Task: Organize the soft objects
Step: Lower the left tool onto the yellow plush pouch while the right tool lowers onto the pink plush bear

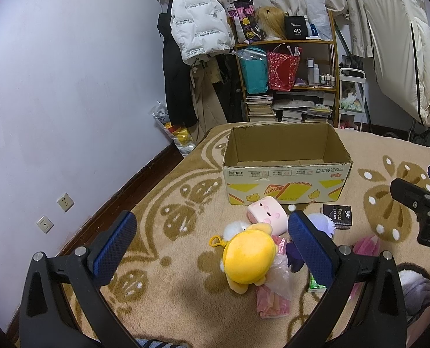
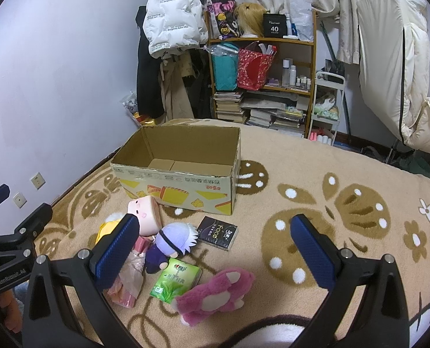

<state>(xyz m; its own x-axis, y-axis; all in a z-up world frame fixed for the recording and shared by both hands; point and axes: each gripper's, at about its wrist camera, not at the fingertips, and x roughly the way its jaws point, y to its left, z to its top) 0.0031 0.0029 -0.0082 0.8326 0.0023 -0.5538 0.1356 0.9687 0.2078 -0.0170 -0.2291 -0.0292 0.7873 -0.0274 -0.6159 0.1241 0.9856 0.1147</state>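
- A round yellow plush toy (image 1: pixel 248 256) lies on a beige blanket patterned with brown flowers (image 2: pixel 345 174), resting on a crinkled clear-and-pink plastic bag (image 1: pixel 274 295).
- Just beside it lie a pink cylindrical plush with a small face (image 2: pixel 145 213), a purple-haired plush doll (image 2: pixel 171 242), a green tissue packet (image 2: pixel 175 282) and a fuzzy magenta plush animal (image 2: pixel 215 294).
- A black tissue packet (image 2: pixel 218 233) lies near the doll.
- An open, empty cardboard box (image 2: pixel 183 171) stands behind the pile.
- The left gripper (image 1: pixel 212 249) hovers above the yellow plush, jaws spread wide, holding nothing.
- The right gripper (image 2: pixel 215 249) hovers wide apart, also holding nothing.
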